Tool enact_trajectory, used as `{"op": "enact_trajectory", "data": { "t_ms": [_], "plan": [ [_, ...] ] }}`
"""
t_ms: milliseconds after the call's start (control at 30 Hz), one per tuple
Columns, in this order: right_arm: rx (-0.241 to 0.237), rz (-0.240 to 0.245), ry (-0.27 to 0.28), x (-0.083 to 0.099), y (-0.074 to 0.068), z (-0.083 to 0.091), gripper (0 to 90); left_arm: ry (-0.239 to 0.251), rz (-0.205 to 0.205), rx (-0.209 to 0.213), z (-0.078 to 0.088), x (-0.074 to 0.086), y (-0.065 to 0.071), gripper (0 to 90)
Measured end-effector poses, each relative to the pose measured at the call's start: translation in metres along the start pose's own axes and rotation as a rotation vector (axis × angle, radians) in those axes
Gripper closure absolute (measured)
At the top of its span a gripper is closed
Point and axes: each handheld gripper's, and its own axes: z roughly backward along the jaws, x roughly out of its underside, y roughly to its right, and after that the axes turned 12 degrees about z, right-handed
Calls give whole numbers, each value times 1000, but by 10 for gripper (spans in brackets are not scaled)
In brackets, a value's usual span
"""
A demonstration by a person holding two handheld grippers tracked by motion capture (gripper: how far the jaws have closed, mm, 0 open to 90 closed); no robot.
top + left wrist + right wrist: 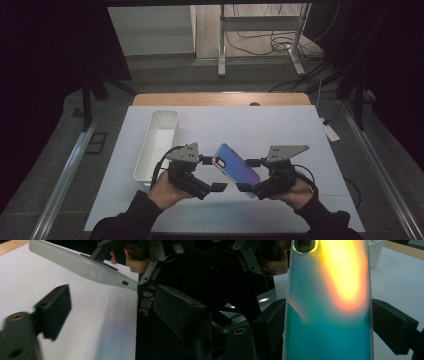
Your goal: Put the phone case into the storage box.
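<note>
Two grippers meet over the middle of the white table (300,125) in the high view. My right gripper (250,175) clasps the phone case (237,164) by its long edges near the lower end, holding it in the air, tilted, with the camera cutout end pointing toward 10 o'clock at my left gripper (212,173). The white bin (150,150) lies at 9 o'clock of my left hand, near but apart from it.

In the left gripper view the case (85,267) crosses the top edge-on, from 10 o'clock down to 3 o'clock, where the right gripper (145,287) pinches it. My left jaws stand spread wide with nothing between them, well below the case (the near pad is blurred, so I judge the hand unsteady).

In the right gripper view the case (329,305) rises straight between my two pads, its iridescent back toward the camera and the cutout at 12 o'clock. Both pads press its rims.

To do this well, I would keep the right hold steady, raise the open left jaws level with the free end, square them to its edges, and close gently, since thin plastic bows.
</note>
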Motion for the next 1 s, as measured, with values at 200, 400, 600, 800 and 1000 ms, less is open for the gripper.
{"op": "enact_trajectory", "data": {
  "t_ms": [200,400,600,800,1000],
  "plan": [
    [-9,7,0,-1,-1,-1,168,-11,36,51,2,0,-2,382],
    [-18,8,2,-1,-2,-3,168,-9,53,86,4,-1,-3,531],
    [-25,6,6,-1,-2,-3,168,-12,57,121,5,0,-4,661],
    [-33,1,6,-1,-2,-4,168,-23,66,138,4,0,-6,734],
    [-56,-6,13,-1,-2,-4,168,-25,73,177,5,0,-7,779]
  ]
}}
